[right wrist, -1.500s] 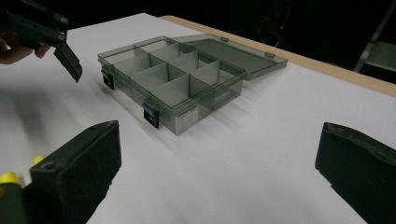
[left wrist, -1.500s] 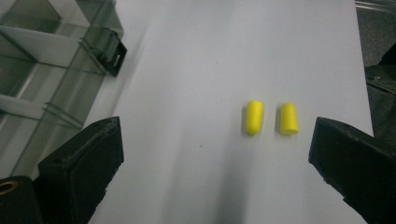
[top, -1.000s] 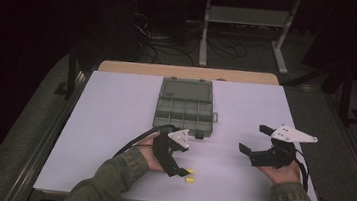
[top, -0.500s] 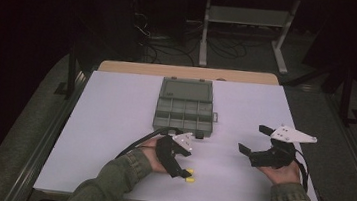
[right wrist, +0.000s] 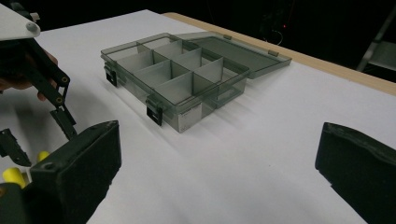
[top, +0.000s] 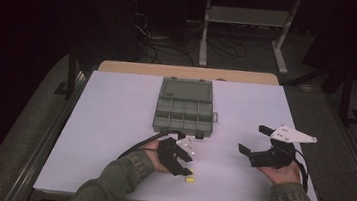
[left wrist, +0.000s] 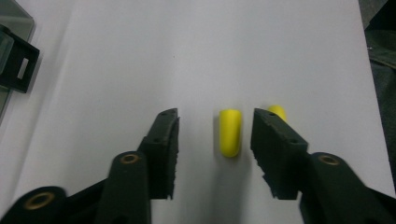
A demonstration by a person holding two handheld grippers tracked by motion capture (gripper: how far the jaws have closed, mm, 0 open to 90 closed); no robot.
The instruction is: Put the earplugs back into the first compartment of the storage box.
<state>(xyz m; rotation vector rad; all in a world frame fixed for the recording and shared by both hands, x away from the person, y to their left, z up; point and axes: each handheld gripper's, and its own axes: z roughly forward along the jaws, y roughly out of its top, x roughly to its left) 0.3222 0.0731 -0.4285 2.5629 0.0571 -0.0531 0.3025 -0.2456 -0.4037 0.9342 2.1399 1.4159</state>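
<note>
Two small yellow cylinders lie on the white table near its front edge. One yellow cylinder [left wrist: 229,132] lies flat between the open jaws of my left gripper [left wrist: 215,115], untouched. The second cylinder [left wrist: 277,112] peeks out just behind the right-hand jaw. From above, the left gripper [top: 183,167] points down at the cylinders [top: 189,180]. My right gripper [top: 251,138] hovers open and holds nothing at the right of the table. A grey compartment box [top: 184,106] sits in the middle with its lid folded back.
The box's dividers [right wrist: 177,74] are bare, and its front latches [right wrist: 155,114] face me. A black latch [left wrist: 18,65] shows at the left edge of the left gripper view. A wooden strip [top: 189,72] borders the table's far side, and a metal stand [top: 245,17] stands beyond it.
My left gripper has slid toward the front edge and come down around one yellow cylinder. The right gripper has stayed where it was.
</note>
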